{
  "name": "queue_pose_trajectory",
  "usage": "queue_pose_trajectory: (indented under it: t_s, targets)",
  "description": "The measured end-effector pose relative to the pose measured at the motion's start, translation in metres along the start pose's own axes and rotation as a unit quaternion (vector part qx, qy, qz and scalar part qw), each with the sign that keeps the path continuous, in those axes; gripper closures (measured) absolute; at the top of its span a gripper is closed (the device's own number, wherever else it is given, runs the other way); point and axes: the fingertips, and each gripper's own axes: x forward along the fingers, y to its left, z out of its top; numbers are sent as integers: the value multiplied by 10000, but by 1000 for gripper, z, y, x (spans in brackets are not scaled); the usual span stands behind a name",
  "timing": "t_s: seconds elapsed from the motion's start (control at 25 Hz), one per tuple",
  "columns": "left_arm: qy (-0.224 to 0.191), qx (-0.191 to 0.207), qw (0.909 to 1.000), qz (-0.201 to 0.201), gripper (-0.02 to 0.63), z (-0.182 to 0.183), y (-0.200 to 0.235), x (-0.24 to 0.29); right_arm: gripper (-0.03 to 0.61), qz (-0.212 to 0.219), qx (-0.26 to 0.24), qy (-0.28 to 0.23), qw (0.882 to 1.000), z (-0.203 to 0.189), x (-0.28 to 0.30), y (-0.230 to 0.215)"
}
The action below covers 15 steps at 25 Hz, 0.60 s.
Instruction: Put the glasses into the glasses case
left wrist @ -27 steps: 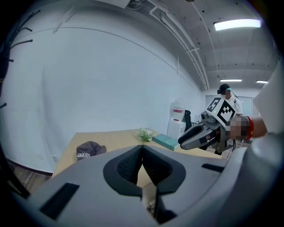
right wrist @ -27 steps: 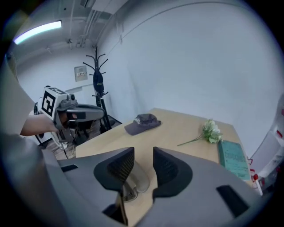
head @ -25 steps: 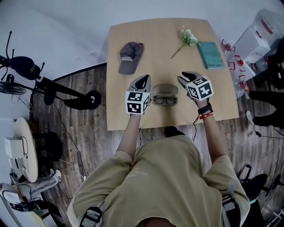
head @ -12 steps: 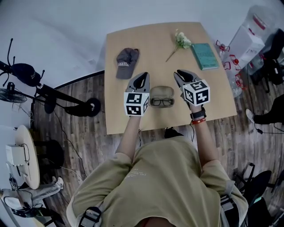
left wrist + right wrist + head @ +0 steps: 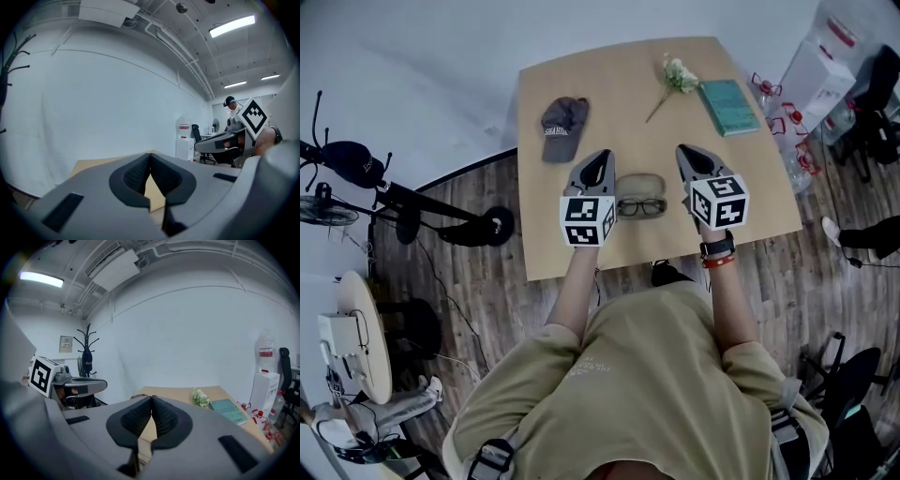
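Black-framed glasses [image 5: 640, 206] lie on the wooden table [image 5: 581, 244], right at the near edge of an olive-grey glasses case [image 5: 640, 184]. Whether they rest inside it I cannot tell. My left gripper [image 5: 600, 159] hovers to the left of the case, its jaws shut with nothing between them [image 5: 150, 157]. To the right of the case my right gripper [image 5: 687, 152] is held up, also shut and empty [image 5: 152, 399]. Both point almost level over the table, so neither gripper view shows the glasses or the case.
A grey cap [image 5: 560, 127] lies at the far left of the table. A white flower [image 5: 675, 77] and a teal book [image 5: 729, 106] lie at the far right. A water dispenser [image 5: 265, 376] stands past the right edge, and a coat stand [image 5: 87, 357] at the left.
Both grippers have lifted off the table beside the case. The right gripper's jaws have closed. The glasses and case have stayed put.
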Motion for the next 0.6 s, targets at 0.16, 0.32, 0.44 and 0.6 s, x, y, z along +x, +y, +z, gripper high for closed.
queue_pose_trajectory:
  t_s: [0.16, 0.32, 0.44, 0.6]
  targets:
    - [33, 12, 10000, -35, 591, -6, -8, -1, 563, -52, 10, 51, 10000, -7, -5, 0]
    - [44, 12, 10000, -43, 591, -10, -8, 1, 563, -74, 49, -6, 10000, -8, -7, 0]
    - [74, 5, 10000, -25, 591, -13, -7, 4, 563, -81, 64, 16, 9999, -10, -7, -3]
    - [79, 22, 10000, -3, 591, -14, -8, 10, 563, -93, 111, 42, 9999, -12, -7, -11]
